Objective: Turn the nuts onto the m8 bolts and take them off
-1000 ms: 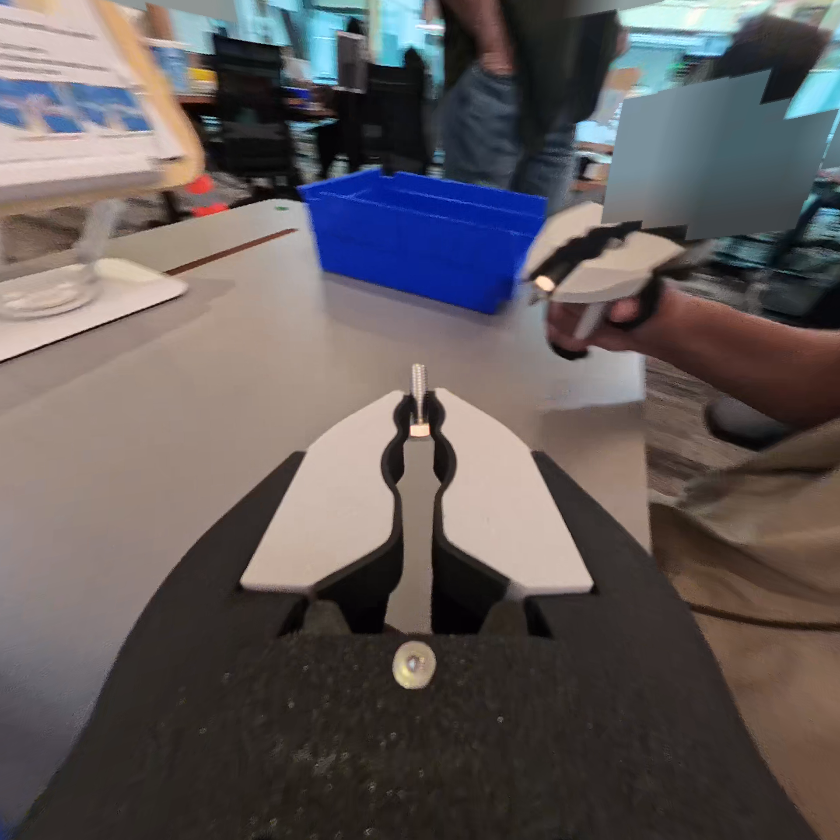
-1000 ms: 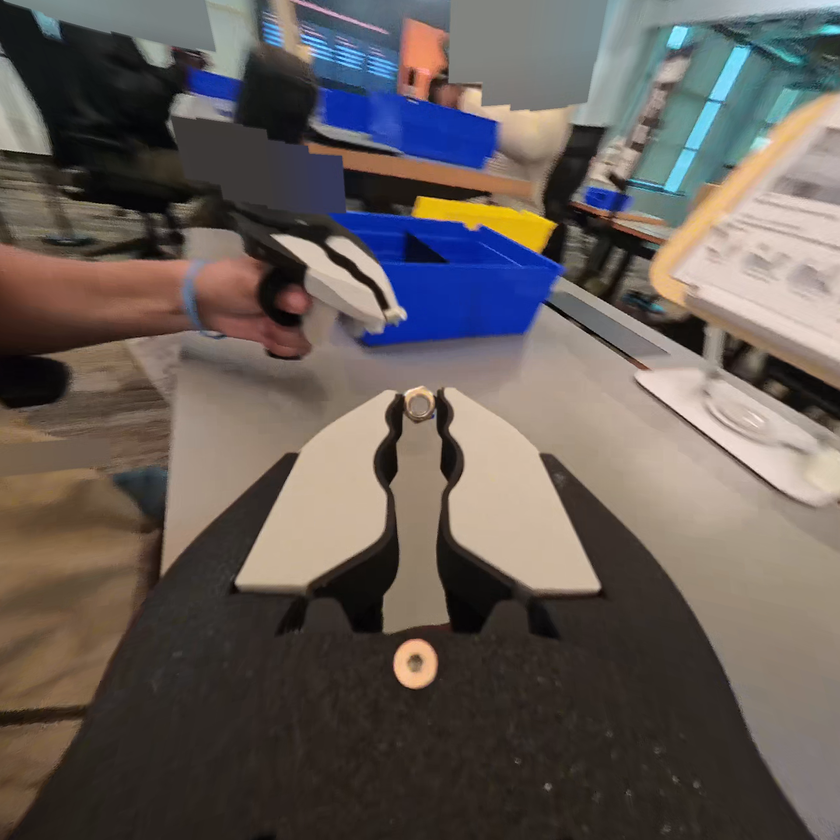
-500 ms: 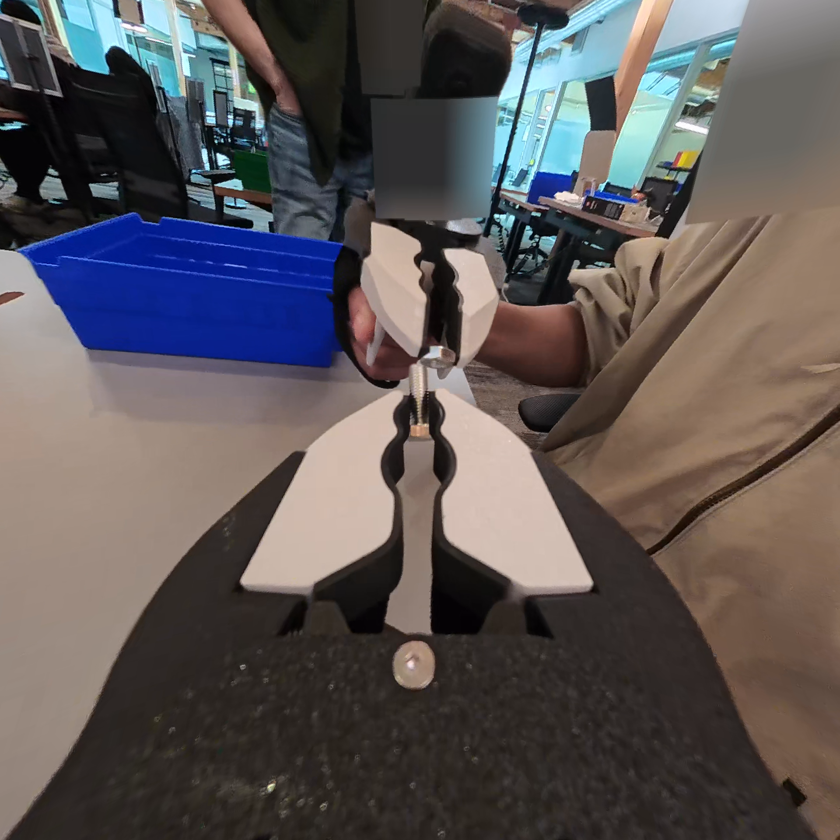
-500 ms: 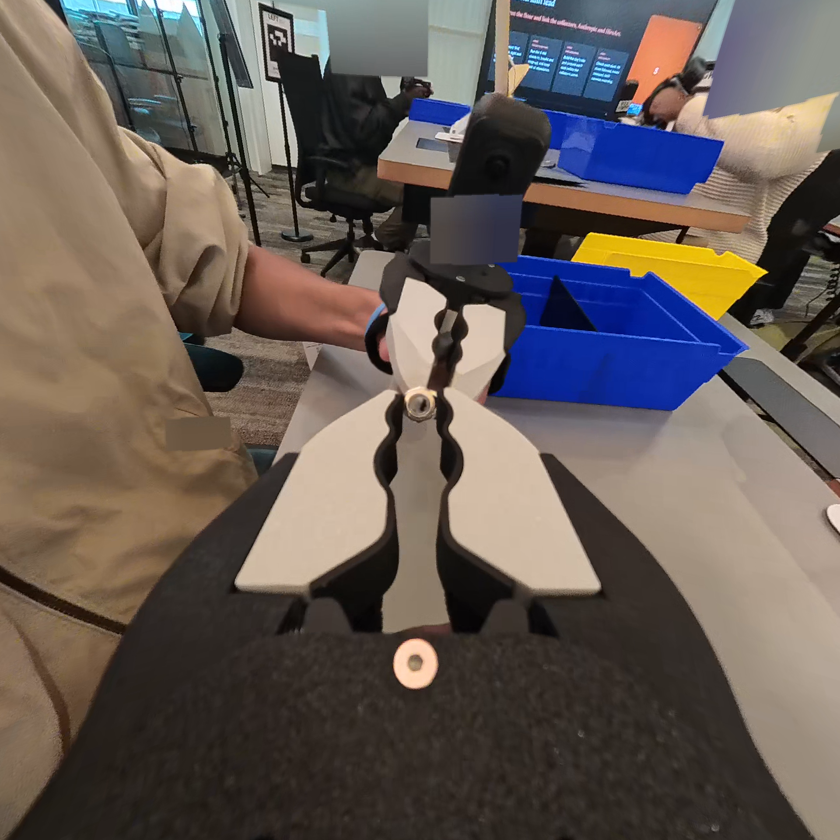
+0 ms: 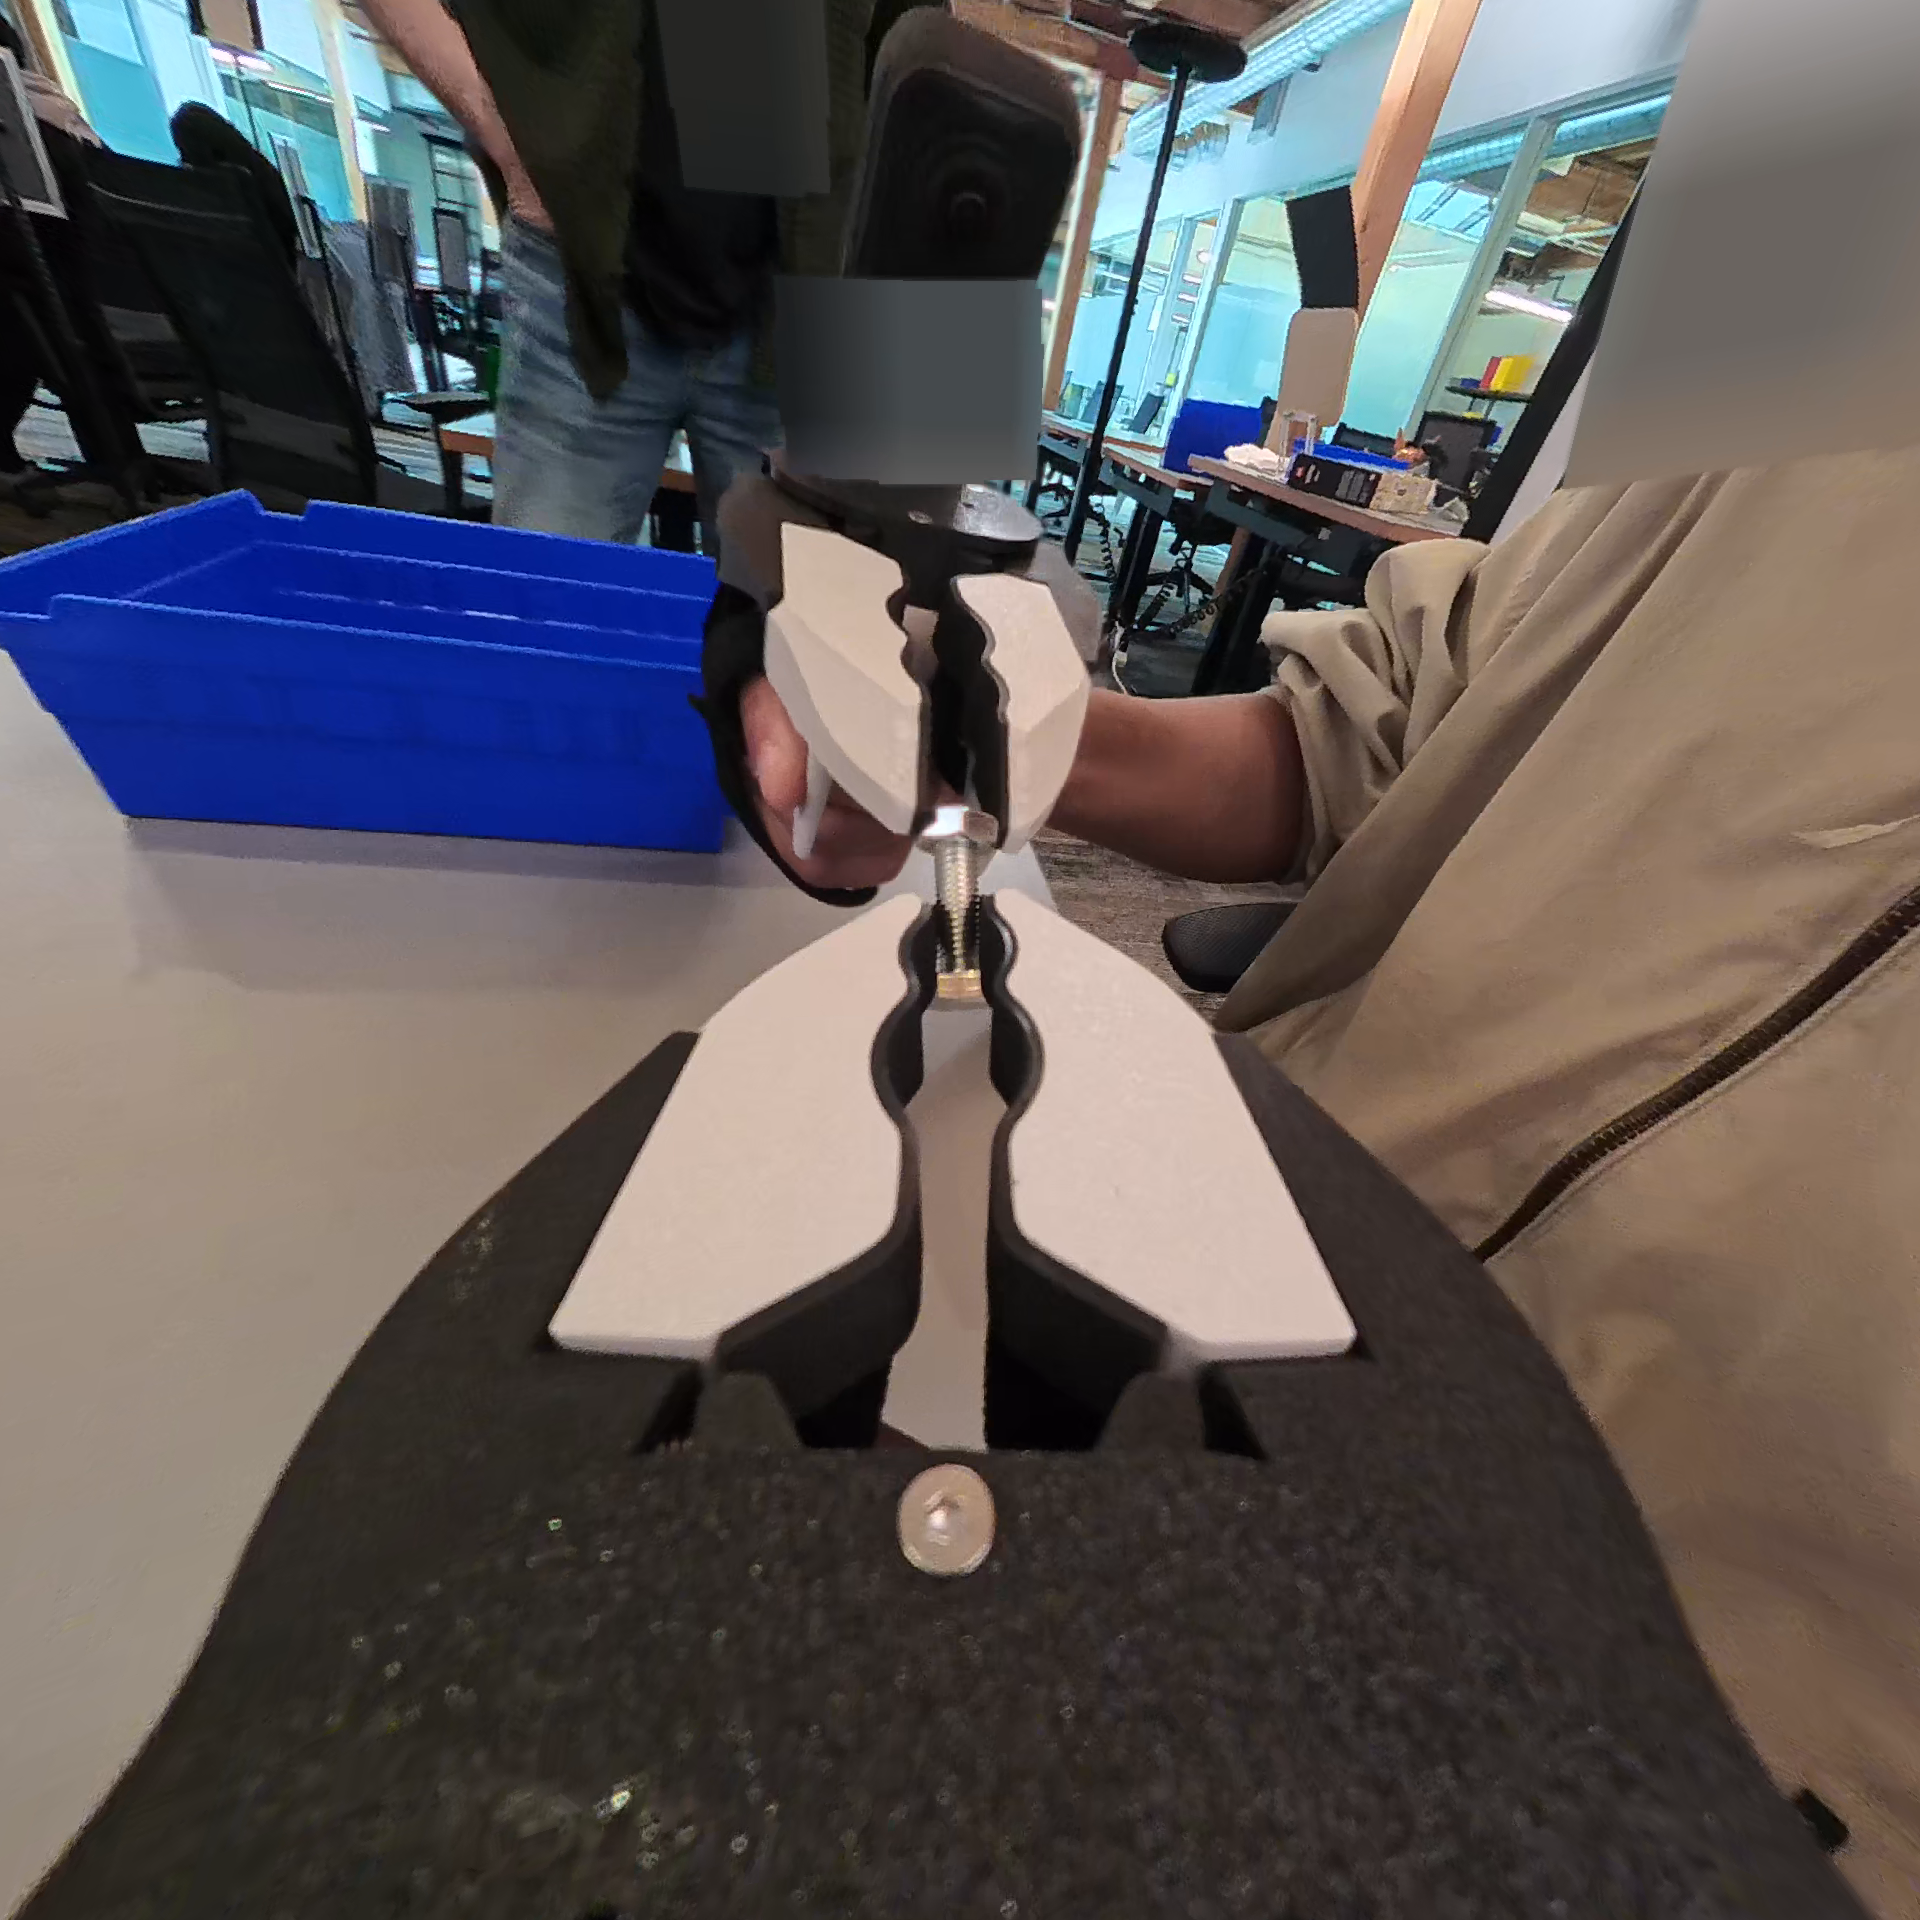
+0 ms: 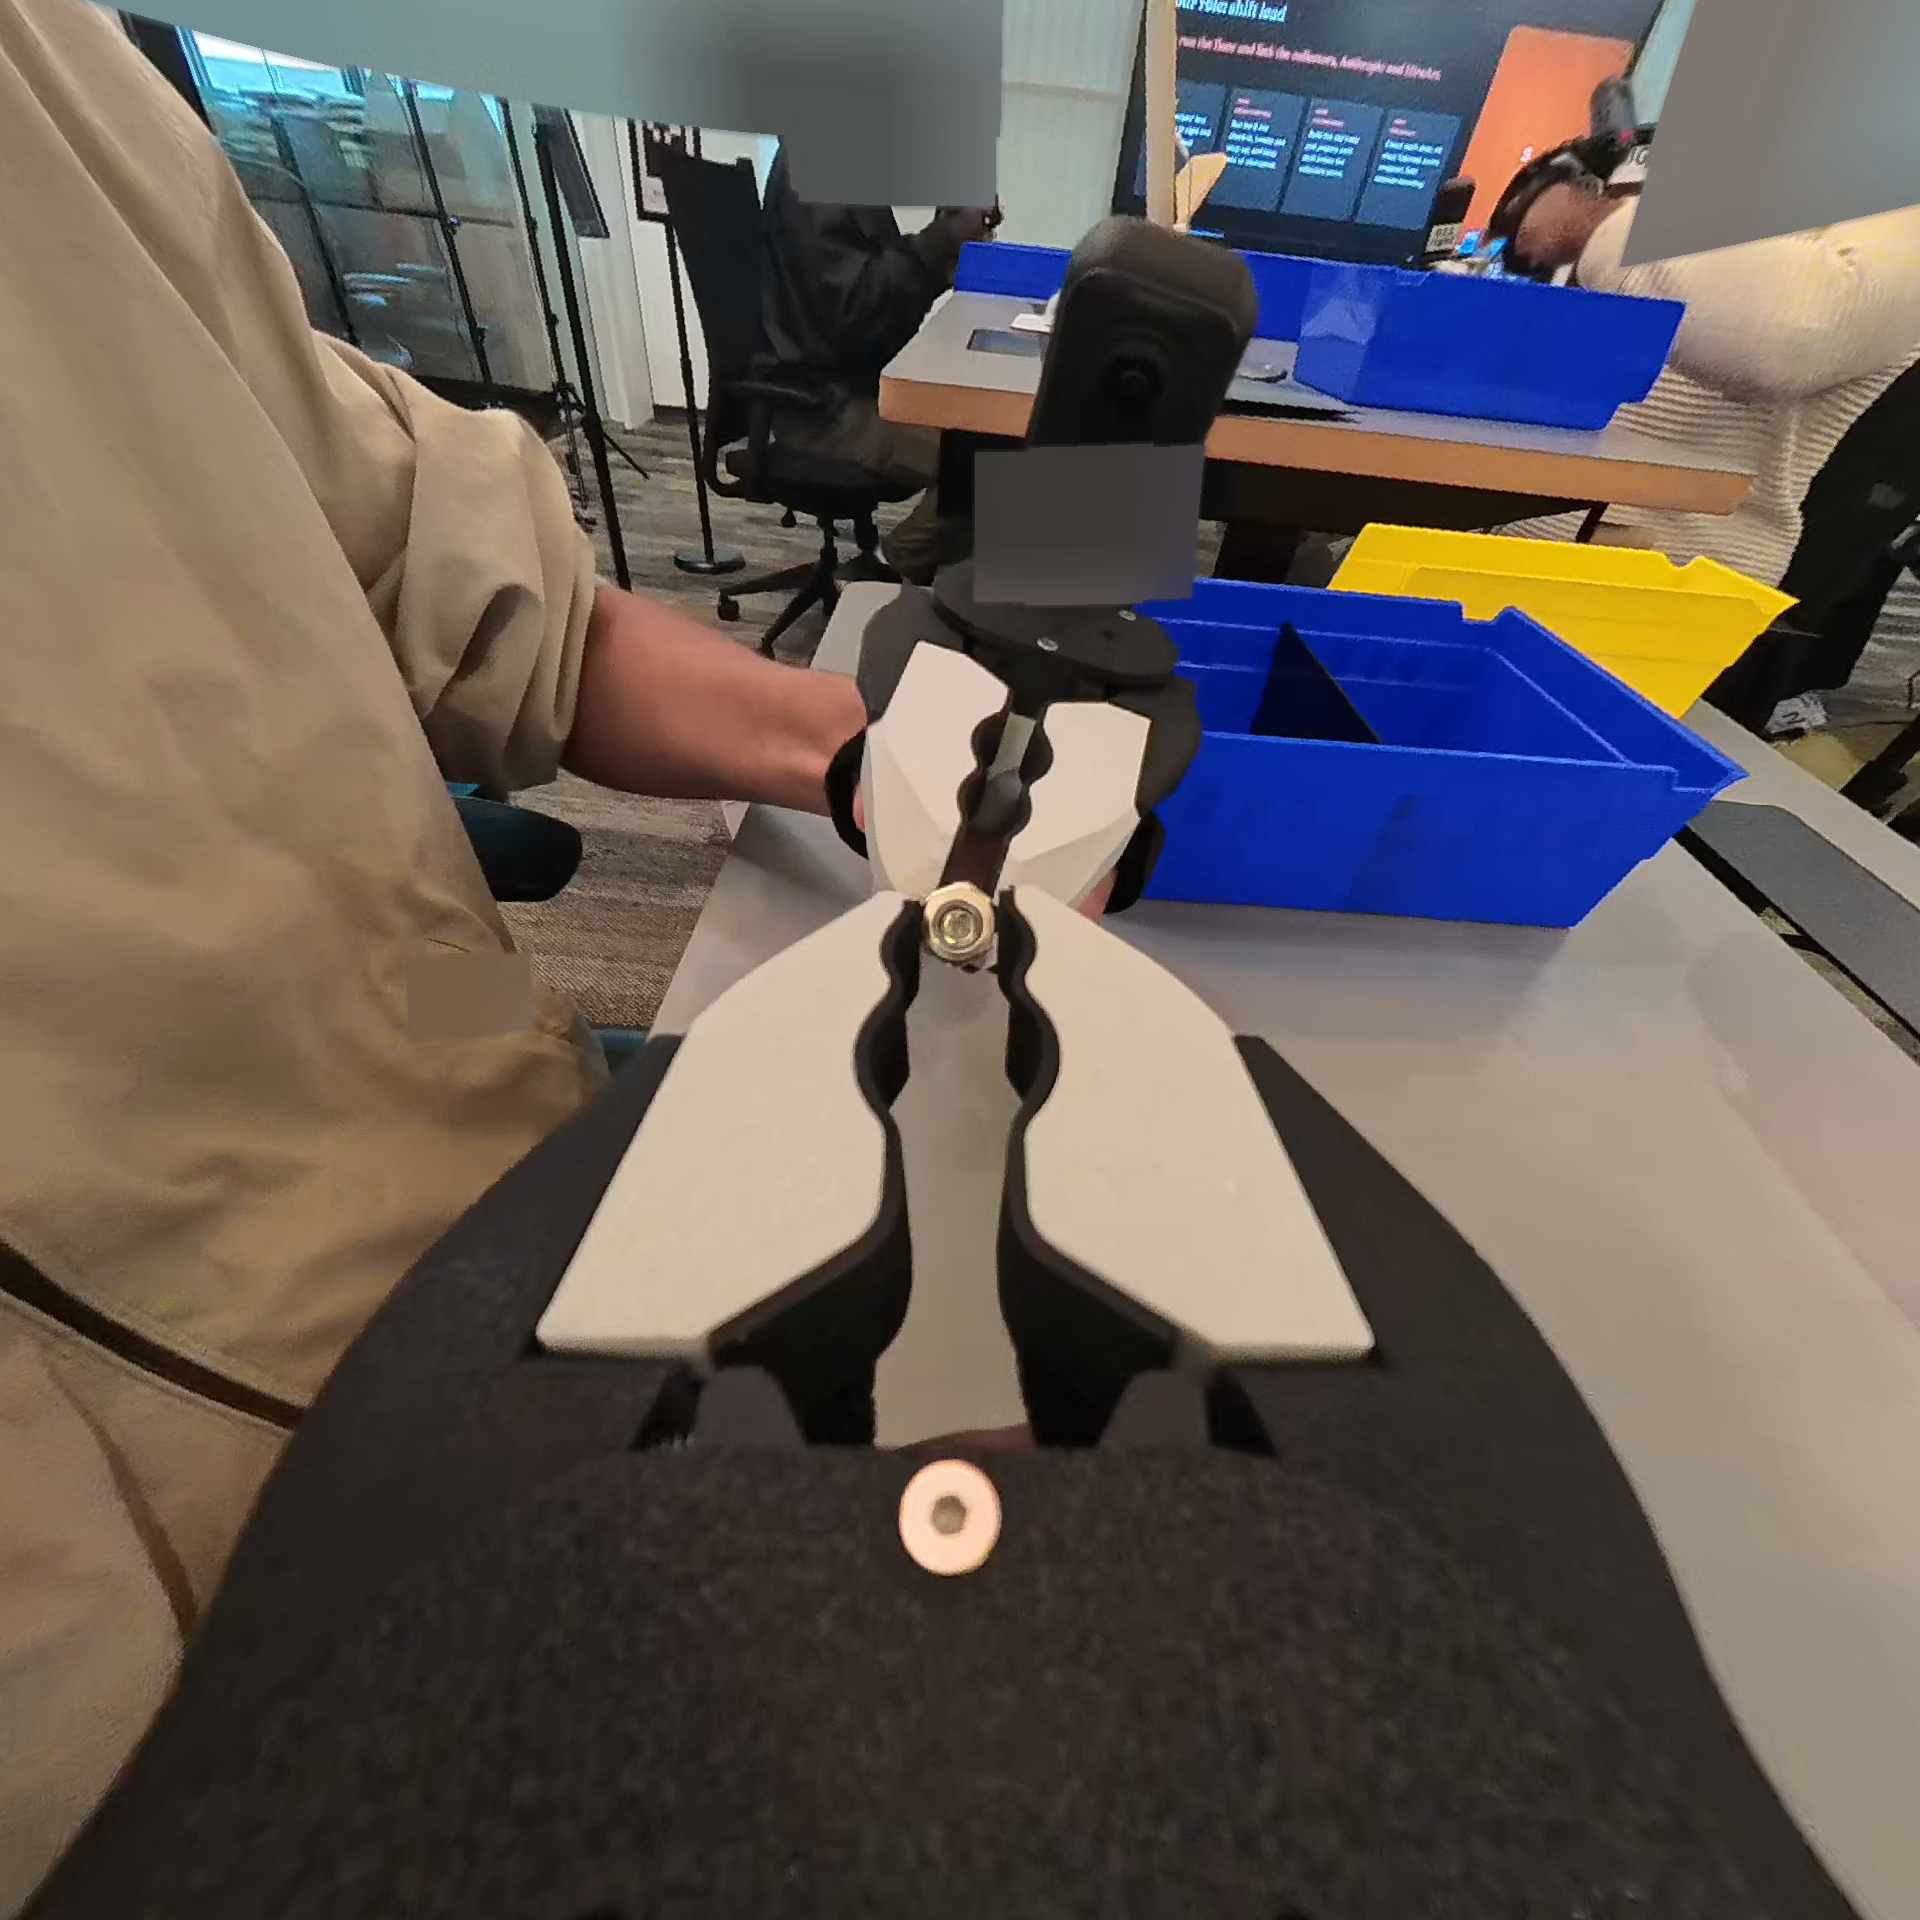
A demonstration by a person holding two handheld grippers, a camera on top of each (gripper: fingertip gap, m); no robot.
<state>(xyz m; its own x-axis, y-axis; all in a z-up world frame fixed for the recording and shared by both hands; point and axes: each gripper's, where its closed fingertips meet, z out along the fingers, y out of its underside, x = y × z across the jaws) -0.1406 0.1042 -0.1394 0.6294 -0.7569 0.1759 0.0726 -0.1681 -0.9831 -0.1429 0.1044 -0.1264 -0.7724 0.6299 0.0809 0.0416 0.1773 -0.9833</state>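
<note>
The bolt (image 5: 954, 914) lay clamped by its head end between the tips of the left tool (image 5: 957, 935), its threaded shank pointing forward, away from the camera. At the far end of that shank sat the nut (image 5: 958, 826), pinched at the tips of the right tool (image 5: 961, 821), which faced the left one head-on. In the right wrist view the nut (image 6: 958, 923) showed its hexagonal face, gripped between the right tool's tips (image 6: 958, 930), with the bolt's end visible in its bore; how far it was threaded on could not be told. Beyond it the left tool (image 6: 982, 831) was closed on the bolt, which was itself hidden behind the nut. Both parts were held in the air above the near edge of the grey tabletop (image 5: 312, 1039). A hand (image 5: 821, 790) gripped the right tool's handle, the bare forearm running back to a rolled tan sleeve (image 5: 1382, 707). A blue bin (image 5: 364, 717) stood on the tabletop to the left in the left wrist view. In the right wrist view the blue bin (image 6: 1455, 821) had a dark divider, and a yellow bin (image 6: 1558, 592) stood behind it
</note>
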